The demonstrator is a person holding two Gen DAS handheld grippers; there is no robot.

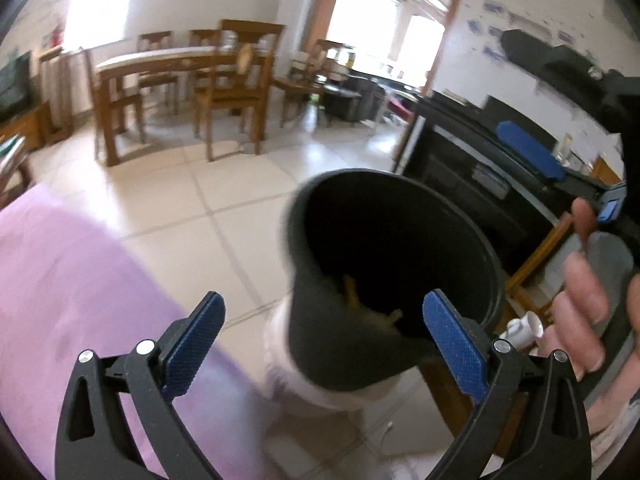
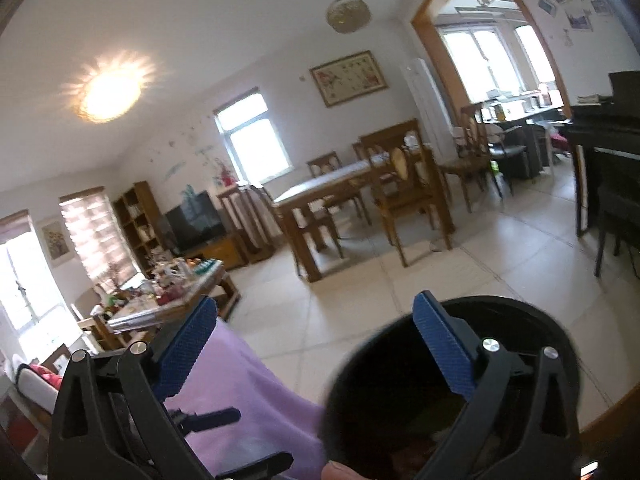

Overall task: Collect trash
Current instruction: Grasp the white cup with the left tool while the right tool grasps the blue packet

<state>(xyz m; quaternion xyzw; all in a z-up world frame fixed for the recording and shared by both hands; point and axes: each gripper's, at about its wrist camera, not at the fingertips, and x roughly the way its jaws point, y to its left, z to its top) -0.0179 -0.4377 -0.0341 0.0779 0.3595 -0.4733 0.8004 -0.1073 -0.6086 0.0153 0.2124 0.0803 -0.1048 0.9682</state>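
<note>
both grippers stand with jaws wide apart and nothing between them: left gripper (image 1: 324, 334), right gripper (image 2: 314, 344). purple cloth (image 1: 80, 280) lies left of the black trash bin (image 1: 340, 340), which holds yellowish scraps (image 1: 360, 304).

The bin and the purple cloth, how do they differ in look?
The bin is dark and rigid, a round open container holding scraps; the purple cloth is pale, soft and spread flat. The bin stands on the tiled floor; the cloth drapes over something hidden. Both show in both views.
</note>
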